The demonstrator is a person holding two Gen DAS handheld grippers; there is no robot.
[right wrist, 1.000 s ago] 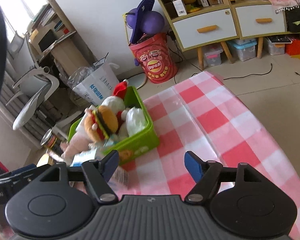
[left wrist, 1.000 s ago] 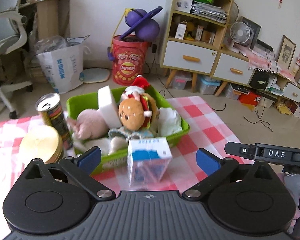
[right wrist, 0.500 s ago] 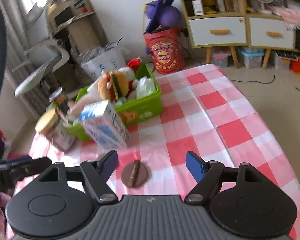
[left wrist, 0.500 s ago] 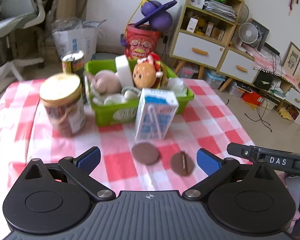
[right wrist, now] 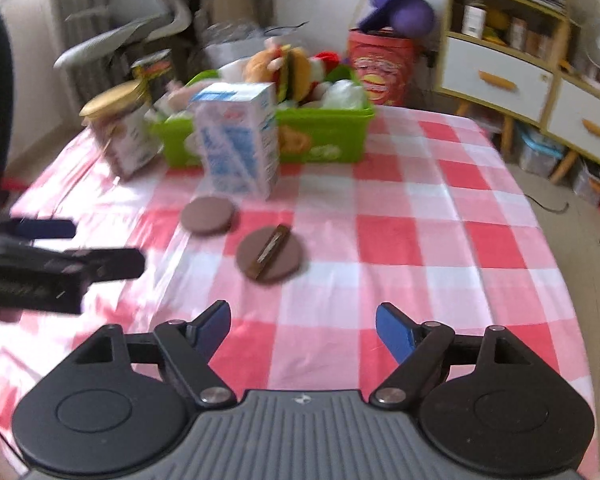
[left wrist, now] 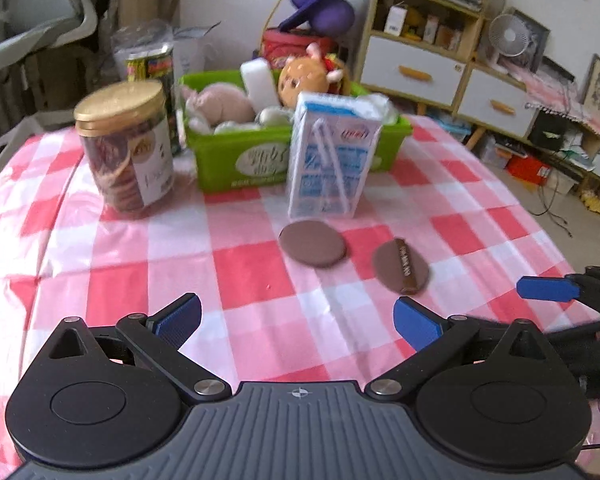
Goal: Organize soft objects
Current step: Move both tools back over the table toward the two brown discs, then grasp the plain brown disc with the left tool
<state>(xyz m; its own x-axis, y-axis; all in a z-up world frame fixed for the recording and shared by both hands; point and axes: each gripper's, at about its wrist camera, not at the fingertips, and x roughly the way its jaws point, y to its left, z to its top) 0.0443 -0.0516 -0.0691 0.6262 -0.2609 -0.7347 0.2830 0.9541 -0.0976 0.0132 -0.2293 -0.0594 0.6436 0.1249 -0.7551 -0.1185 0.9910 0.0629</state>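
Note:
A green basket at the far side of the checked table holds soft toys: a pink plush, a burger plush, a white sponge block. Two brown round pads lie on the cloth: a plain one and one with a strap. My left gripper is open and empty, near the table's front. My right gripper is open and empty, also pulled back from the pads.
A blue-white milk carton stands in front of the basket. A gold-lidded cookie jar and a can stand left of it. The red-white cloth drops off at the right edge; cabinets stand beyond.
Both grippers have pulled back from the basket toward the table's front. The two brown pads and more of the cloth have come into view. Jaws stay open.

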